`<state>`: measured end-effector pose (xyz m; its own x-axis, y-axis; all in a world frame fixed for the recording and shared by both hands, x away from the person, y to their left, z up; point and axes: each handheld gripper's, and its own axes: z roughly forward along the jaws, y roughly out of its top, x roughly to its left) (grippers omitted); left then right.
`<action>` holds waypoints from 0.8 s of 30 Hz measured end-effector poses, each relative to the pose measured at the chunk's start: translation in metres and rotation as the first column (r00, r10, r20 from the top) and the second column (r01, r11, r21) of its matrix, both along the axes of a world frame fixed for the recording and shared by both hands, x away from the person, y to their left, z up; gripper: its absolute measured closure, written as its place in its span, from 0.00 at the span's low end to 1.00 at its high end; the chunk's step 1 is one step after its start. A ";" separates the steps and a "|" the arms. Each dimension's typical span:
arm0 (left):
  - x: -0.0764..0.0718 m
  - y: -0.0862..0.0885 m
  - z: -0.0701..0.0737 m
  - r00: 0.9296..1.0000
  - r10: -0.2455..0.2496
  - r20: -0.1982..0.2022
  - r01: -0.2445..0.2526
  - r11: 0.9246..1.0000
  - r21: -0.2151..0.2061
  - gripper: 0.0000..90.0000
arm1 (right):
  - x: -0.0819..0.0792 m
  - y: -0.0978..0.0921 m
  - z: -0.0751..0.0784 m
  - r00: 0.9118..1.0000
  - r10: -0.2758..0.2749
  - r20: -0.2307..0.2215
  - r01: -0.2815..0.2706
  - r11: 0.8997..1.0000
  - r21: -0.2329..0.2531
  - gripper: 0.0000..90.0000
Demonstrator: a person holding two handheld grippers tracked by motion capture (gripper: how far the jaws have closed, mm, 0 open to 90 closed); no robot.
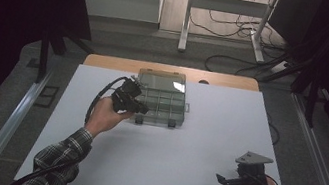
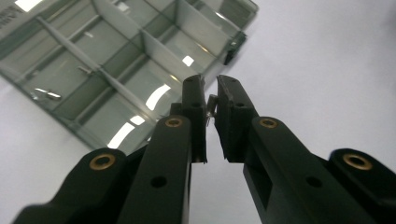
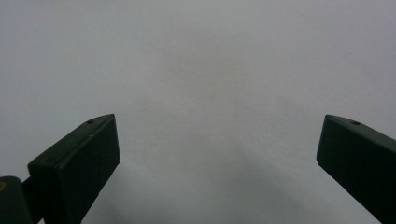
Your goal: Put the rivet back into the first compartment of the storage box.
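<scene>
Clear compartment box (image 2: 116, 70), left tool (image 2: 211, 100) pinching small metal part (image 2: 212, 106), right tool (image 3: 217, 140) wide apart

Dim and grainy overall, black at left and right edges of the high view, with overhead glare patches on the clear box (image 2: 116, 70), close tongs softly blurred, faint shadow on the pale tabletop (image 3: 196, 70).

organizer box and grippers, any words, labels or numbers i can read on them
None can be read. In the left gripper view the clear organizer box carries a pale label at the top left corner, too blurred and cropped to read. The left gripper and right gripper show no markings.
</scene>
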<state>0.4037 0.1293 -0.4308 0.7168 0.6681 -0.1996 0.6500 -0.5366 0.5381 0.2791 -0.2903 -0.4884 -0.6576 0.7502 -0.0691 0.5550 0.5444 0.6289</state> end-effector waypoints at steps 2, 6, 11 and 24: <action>0.004 0.002 0.000 1.000 0.010 -0.001 -0.010 1.000 0.003 0.92 | 0.000 0.000 0.000 1.000 0.001 -0.001 -0.001 1.000 -0.001 0.00; 0.011 0.007 -0.001 0.999 0.034 0.003 -0.034 0.999 0.002 0.92 | 0.000 0.000 0.000 1.000 0.005 -0.005 -0.005 1.000 -0.002 0.00; 0.019 0.011 -0.002 0.998 0.062 0.006 -0.062 0.998 0.007 0.92 | 0.000 0.000 -0.001 1.000 0.007 -0.006 -0.007 1.000 -0.006 0.00; 0.041 0.022 -0.007 0.993 0.121 0.010 -0.121 0.993 0.008 0.92 | 0.000 0.000 -0.001 1.000 0.008 -0.008 -0.008 1.000 -0.009 0.00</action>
